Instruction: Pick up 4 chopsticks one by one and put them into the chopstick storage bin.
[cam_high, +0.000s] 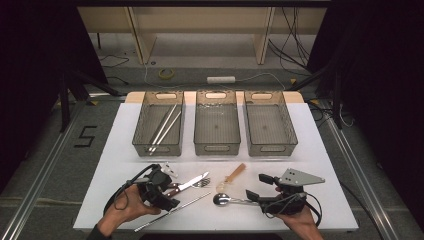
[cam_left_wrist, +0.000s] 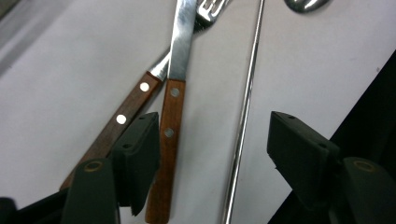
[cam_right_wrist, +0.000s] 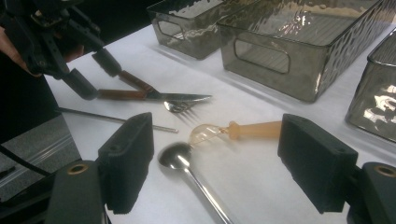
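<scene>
My left gripper (cam_high: 171, 196) (cam_left_wrist: 217, 149) is low over the table's front left, jaws apart. Between them lie the wooden handle of a knife (cam_left_wrist: 169, 135) and a thin metal chopstick (cam_left_wrist: 241, 130); neither pad presses on them. A wood-handled fork (cam_left_wrist: 126, 116) runs under the left jaw. In the right gripper view that gripper (cam_right_wrist: 95, 77) hovers at the knife's (cam_right_wrist: 154, 96) handle end. My right gripper (cam_high: 256, 186) (cam_right_wrist: 219, 163) stands open at the front right, with a metal spoon (cam_high: 222, 199) (cam_right_wrist: 176, 156) lying between its jaws, untouched. An amber plastic spoon (cam_high: 234, 175) (cam_right_wrist: 252, 128) lies just beyond.
Three smoky plastic bins stand in a row at the back: the left bin (cam_high: 159, 146) holds several metal rods (cam_high: 165, 126); the middle bin (cam_high: 217, 146) and the right bin (cam_high: 272, 146) look empty. The table's front edge is close behind both hands.
</scene>
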